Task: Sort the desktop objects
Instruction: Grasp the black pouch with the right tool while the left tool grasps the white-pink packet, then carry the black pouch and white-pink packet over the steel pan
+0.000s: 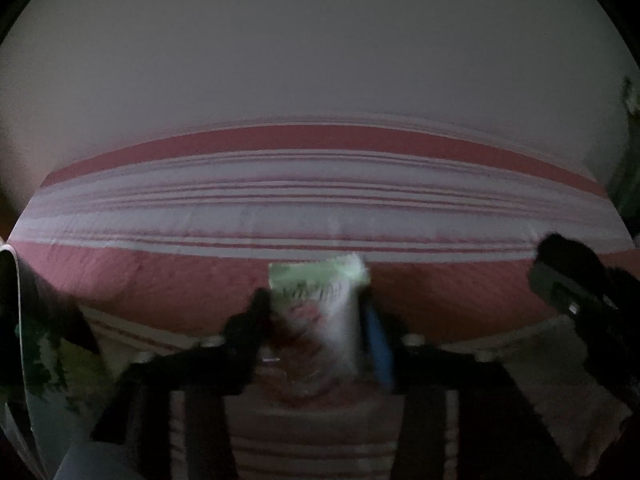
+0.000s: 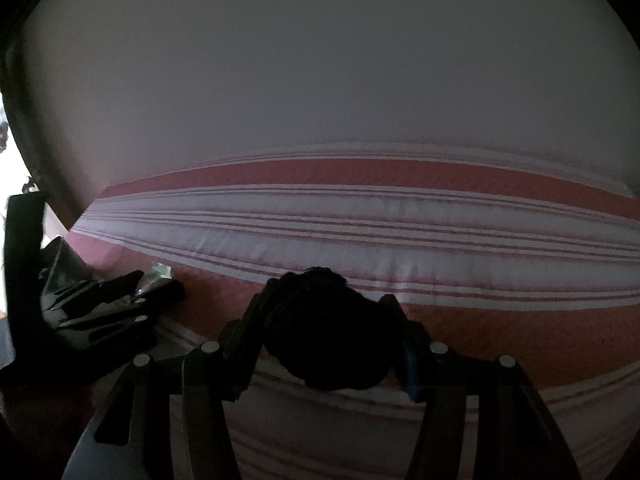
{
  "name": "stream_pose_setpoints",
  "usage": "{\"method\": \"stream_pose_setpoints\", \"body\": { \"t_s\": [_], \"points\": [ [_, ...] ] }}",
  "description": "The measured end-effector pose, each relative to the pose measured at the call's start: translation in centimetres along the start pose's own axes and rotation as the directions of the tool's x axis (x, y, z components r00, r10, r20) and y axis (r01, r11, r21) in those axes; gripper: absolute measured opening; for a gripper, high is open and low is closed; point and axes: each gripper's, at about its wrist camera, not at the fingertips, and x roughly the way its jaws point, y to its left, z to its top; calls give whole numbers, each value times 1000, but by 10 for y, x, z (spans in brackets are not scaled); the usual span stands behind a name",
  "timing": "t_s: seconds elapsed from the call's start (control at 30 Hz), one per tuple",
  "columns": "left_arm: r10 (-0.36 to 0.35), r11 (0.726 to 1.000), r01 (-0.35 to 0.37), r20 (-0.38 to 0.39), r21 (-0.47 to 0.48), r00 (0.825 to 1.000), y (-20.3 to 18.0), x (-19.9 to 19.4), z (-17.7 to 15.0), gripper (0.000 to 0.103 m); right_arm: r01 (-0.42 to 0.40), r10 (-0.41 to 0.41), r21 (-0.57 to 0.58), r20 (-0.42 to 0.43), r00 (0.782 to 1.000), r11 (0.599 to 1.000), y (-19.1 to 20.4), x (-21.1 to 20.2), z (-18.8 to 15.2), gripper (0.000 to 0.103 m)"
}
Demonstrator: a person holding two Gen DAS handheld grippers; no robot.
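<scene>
In the left wrist view my left gripper is shut on a small snack packet, white and red with a pale green top, held above the striped cloth. My right gripper shows at the right edge with something dark in it. In the right wrist view my right gripper is shut on a dark, fuzzy round object; the dim light hides what it is. My left gripper shows at the left with the packet's green tip.
A pink and white striped cloth covers the surface up to a plain pale wall. A green and white patterned thing lies at the lower left of the left wrist view. The scene is dim.
</scene>
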Motion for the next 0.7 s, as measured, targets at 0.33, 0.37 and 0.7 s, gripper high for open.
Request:
{"method": "stream_pose_setpoints", "body": {
  "t_s": [0.33, 0.37, 0.7],
  "points": [
    [-106, 994, 105, 9, 10, 994, 16, -18, -12, 39, 3, -4, 20, 71, 997, 1000, 7, -6, -2, 59],
    [-105, 994, 105, 13, 10, 994, 17, -19, -12, 39, 3, -5, 24, 83, 997, 1000, 8, -9, -2, 59],
    [-90, 996, 90, 84, -2, 992, 20, -26, -14, 39, 90, -94, 27, 238, 967, 996, 20, -30, -2, 59]
  ]
}}
